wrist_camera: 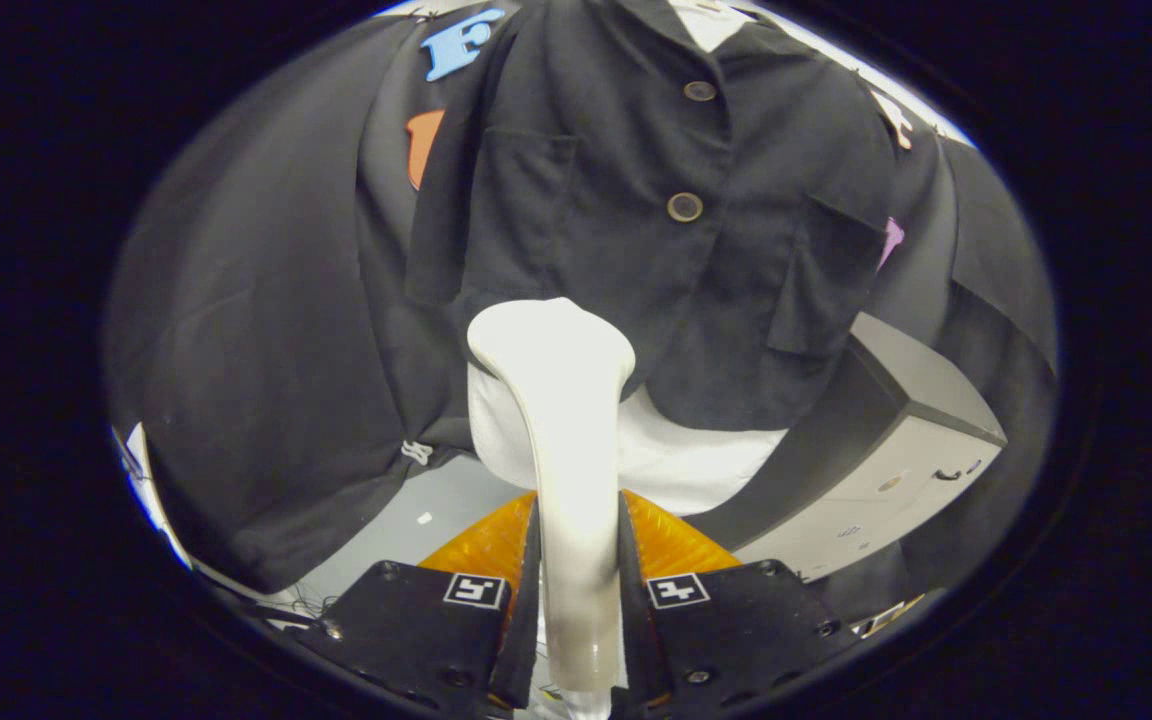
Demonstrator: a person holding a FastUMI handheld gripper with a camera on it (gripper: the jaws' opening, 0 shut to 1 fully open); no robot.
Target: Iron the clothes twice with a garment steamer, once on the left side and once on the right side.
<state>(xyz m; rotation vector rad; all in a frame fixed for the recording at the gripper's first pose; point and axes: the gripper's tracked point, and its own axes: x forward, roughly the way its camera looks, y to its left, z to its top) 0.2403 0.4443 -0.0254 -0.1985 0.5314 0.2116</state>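
**Steamer Held at Lower Hem of Jacket**

The gripper [576,590], at the bottom centre of the frame, is clamped on the handle of 1 garment steamer [561,420]; both fingers press its narrow neck. The steamer head rises to the centre of the frame, at or just before the lower front of 1 dark jacket [636,200]; contact cannot be confirmed.

The jacket hangs across the upper centre over a white under-layer [696,460]. 2 buttons [684,207] and 2 front pockets [526,190] are visible.

Handling judgement: the steamer body looks rigid, smooth and glossy, so it may slip or twist in the grip. Hold stays best on the slim handle, as now. The jacket cloth is soft and will yield under pressure.

1 grey box [896,470] sits at the lower right.
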